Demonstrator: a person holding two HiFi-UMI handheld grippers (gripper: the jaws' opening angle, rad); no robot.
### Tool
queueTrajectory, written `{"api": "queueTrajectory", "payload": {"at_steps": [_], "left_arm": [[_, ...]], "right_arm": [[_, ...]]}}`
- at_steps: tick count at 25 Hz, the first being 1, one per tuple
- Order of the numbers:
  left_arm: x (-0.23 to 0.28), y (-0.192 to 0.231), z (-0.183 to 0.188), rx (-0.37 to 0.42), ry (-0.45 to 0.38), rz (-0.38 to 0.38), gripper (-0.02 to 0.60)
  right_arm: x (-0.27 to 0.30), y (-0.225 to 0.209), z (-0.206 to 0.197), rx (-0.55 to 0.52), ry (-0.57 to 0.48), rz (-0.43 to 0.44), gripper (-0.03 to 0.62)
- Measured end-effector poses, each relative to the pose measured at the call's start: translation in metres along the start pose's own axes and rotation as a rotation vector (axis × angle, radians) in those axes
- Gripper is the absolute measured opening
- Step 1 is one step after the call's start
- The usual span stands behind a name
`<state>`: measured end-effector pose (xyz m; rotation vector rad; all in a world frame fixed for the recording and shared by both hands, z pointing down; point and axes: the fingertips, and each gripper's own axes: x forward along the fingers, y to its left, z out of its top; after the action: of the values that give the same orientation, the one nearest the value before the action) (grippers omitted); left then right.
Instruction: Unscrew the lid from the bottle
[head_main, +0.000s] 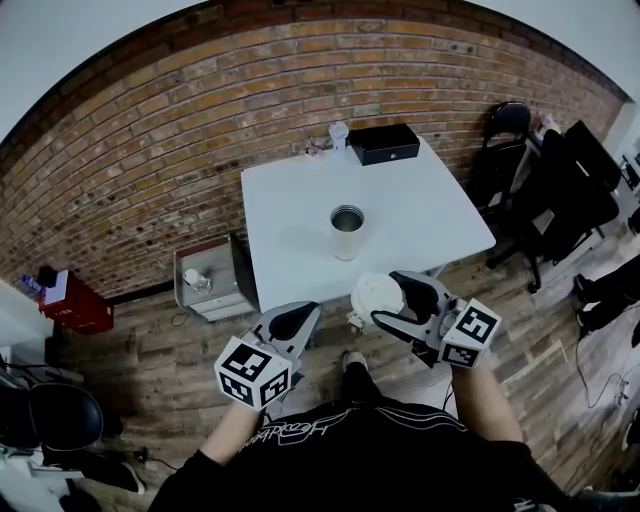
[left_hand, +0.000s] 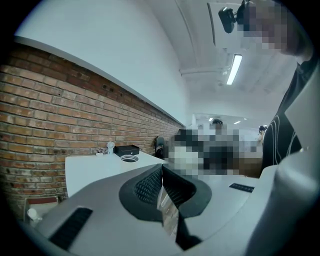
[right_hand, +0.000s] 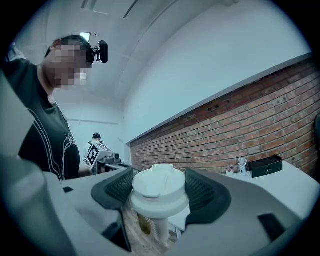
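The room looks like an office or lab workroom. It has a long bare brick wall (head_main: 200, 100), a wood-plank floor (head_main: 180, 370) and 1 plain white table (head_main: 290, 220) carrying a black box (head_main: 383, 143). Black office chairs (head_main: 510, 130) stand at the right, cables (head_main: 600, 380) trail over the floor, and a tube light (left_hand: 233, 69) hangs on the white ceiling.

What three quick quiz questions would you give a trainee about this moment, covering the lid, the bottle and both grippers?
1. True or false: the lid sits screwed onto the bottle on the table.
2. What is between the jaws of the right gripper? A: nothing. B: the lid. C: the bottle.
3. Fill in: the left gripper has its jaws ____, with nothing between them.

Key: 1 false, the bottle stands open; 2 B; 3 shut.
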<state>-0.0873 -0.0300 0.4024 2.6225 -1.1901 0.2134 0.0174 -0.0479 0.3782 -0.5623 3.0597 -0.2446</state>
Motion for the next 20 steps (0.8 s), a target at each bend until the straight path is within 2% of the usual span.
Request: {"api": "queueTrajectory", "payload": {"at_steps": [12, 20], "left_arm": [[0.004, 0.005, -0.012, -0.019, 0.031, -0.004, 0.031], [0.002, 0.003, -0.001, -0.010, 0.009, -0.012, 0.031]], "right_arm": [[-0.001, -0.004, -0.004, 0.003, 0.002, -0.020, 0.323], [-0.004, 0.000, 0.001, 0.000, 0.001, -0.033, 0.323]]}}
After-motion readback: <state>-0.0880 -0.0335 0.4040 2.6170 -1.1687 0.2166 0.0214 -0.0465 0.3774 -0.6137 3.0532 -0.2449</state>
